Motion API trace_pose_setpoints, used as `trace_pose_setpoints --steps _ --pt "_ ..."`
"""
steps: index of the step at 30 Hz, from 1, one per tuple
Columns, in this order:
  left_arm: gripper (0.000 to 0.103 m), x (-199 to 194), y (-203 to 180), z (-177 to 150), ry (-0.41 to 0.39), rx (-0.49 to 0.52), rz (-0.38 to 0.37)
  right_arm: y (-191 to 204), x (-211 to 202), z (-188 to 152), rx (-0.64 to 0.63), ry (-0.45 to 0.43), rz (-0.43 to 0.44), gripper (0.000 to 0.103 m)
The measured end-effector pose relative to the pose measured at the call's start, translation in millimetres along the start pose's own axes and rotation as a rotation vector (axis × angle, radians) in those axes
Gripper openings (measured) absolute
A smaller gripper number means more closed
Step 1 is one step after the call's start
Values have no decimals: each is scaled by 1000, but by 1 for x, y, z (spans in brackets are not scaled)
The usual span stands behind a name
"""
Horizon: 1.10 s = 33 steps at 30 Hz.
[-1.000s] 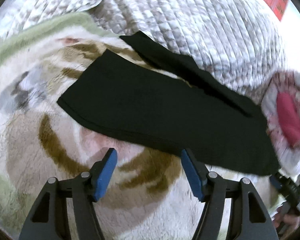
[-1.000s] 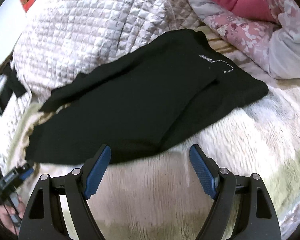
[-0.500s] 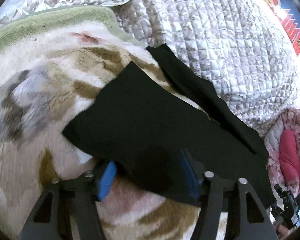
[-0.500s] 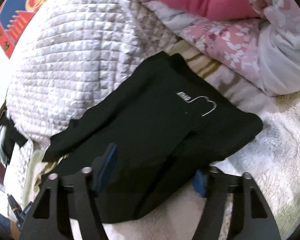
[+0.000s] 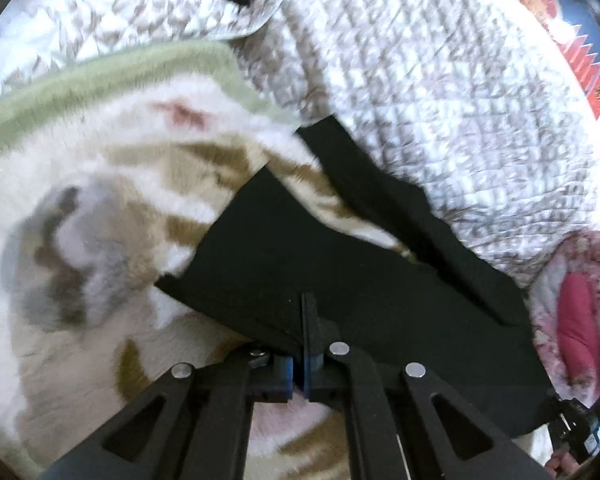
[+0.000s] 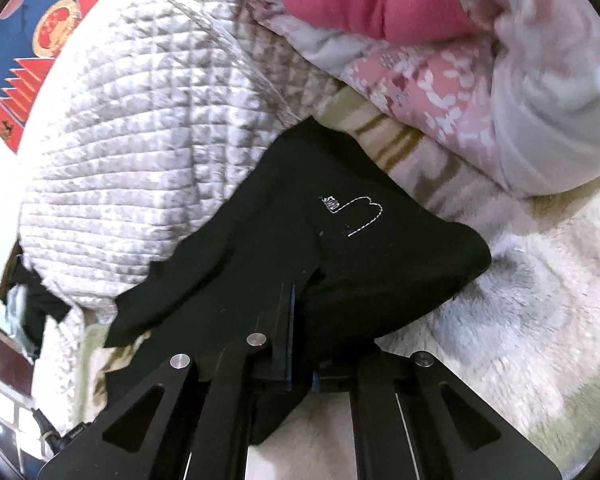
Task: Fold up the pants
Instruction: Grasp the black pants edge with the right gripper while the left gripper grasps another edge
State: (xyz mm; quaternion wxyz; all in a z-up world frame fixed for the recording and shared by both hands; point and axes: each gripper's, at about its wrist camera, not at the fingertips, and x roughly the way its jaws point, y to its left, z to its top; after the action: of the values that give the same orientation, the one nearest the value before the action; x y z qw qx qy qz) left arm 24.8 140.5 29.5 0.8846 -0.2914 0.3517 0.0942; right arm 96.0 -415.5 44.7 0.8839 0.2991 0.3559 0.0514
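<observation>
Both the left claw and the right claw are clamped on the near edge of the black pants, which lie on the fluffy blanket beside a quilted cover.

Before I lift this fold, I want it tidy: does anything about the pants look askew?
Yes. The pants lie uneven: one leg splays away from the other, with blanket showing between. Both left tongs and right tongs are shut on the near edge.
</observation>
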Motion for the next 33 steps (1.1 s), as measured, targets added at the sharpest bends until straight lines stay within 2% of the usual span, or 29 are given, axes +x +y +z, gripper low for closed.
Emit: trace_pose_setpoints --steps 5,8,13,16,17,18,20,23,27,29,30,33 --pt "4 -51 6 -5 -43 39 -8 1 -46 -8 -25 8 22 5" --pt "4 -73 14 -24 -35 52 3 -11 -62 -27 -19 46 -10 5" --pt "4 -76 28 -60 45 48 37 -43 -69 -62 38 110 -75 5" --pt "5 -59 35 -74 141 37 92 -52 -61 -69 52 152 -85 5" --pt "5 -62 35 -73 133 32 87 -51 -66 -68 50 139 -83 6" --pt "7 -67 31 -72 114 42 92 -48 -72 -67 35 124 -94 12" --pt "9 -83 24 -70 56 76 139 -47 -82 -67 33 115 -127 12" --pt "9 -101 26 -70 6 63 213 -51 -100 -69 50 95 -183 20" --pt "9 -118 30 -60 -60 43 287 -46 -133 -68 31 -49 -308 23" --pt "9 -119 25 -56 -75 64 267 -39 -140 -63 -15 -115 -343 24" --pt "9 -116 18 -54 -72 81 242 -32 -138 -60 -58 -120 -335 24" --pt "9 -102 -2 -55 -18 137 122 -7 -110 -61 -203 -24 -255 24"
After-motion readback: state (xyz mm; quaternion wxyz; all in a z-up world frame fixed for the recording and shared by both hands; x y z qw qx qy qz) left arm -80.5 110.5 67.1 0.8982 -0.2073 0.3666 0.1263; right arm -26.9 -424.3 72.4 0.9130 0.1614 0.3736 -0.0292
